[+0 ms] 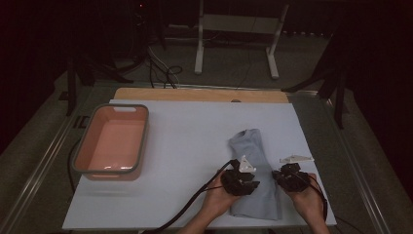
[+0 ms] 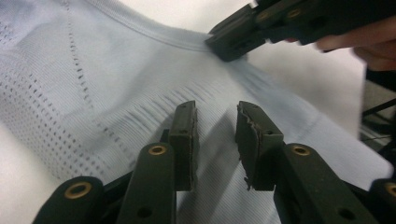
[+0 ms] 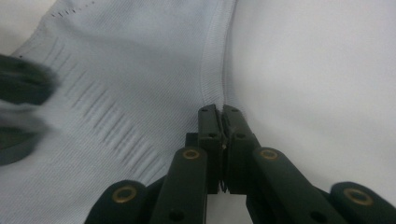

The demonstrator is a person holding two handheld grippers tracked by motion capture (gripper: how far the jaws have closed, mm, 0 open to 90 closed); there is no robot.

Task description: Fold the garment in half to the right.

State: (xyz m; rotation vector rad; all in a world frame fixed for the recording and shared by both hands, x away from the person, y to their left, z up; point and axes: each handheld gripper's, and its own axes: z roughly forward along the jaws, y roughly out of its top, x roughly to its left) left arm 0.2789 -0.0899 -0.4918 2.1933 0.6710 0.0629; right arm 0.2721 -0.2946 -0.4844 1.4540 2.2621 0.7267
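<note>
While the pale grey knit shirt (image 1: pixel 253 170) is lying folded near the table's (image 1: pixel 185 146) front edge, I am pinching its ribbed hem with the right gripper (image 3: pixel 222 112), jaws fully closed. My left gripper (image 2: pixel 215 122) is hovering narrowly parted over the fabric, gripping nothing; being light, limp and stretchy, the shirt is best taken at its firmer stitched edges.

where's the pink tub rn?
High view: the pink tub sits at the white table's left edge, well left of the grey garment.
</note>
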